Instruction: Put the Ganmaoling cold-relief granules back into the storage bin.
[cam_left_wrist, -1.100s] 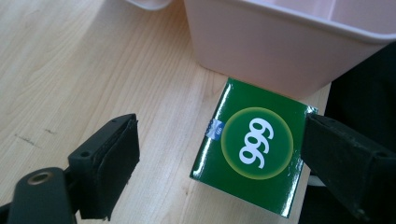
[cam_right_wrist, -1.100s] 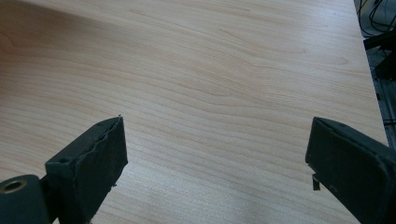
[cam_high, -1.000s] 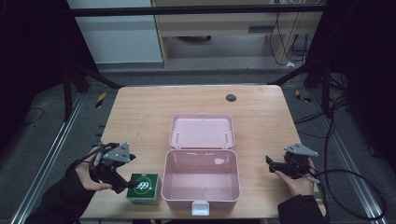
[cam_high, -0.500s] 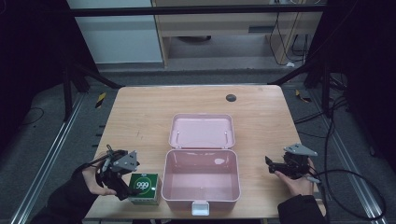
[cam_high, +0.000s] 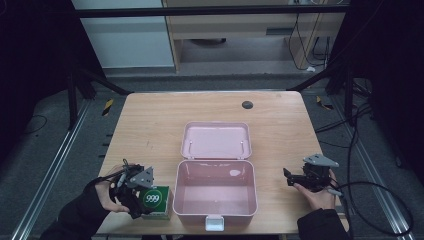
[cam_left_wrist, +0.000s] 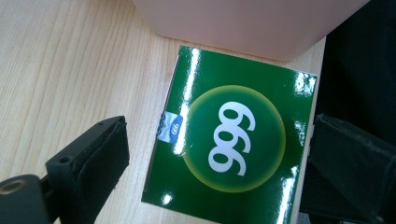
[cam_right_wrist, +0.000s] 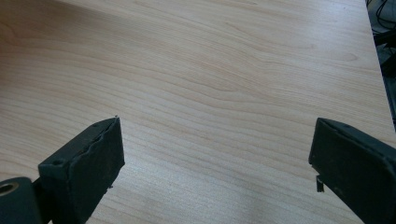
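Now the left gripper (cam_high: 142, 200), whose jaws have just been opening, straddles the green box (cam_left_wrist: 229, 144) beside the pink case (cam_high: 215, 200), pads clear. Advice: center, lower, then close evenly. Right gripper (cam_high: 295, 179) rests unclenched.

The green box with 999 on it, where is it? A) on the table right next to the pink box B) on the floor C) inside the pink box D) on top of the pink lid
A: the green box lies flat on the wooden table beside the open pink box, with the left tongs over it, their jaws apart on either side.
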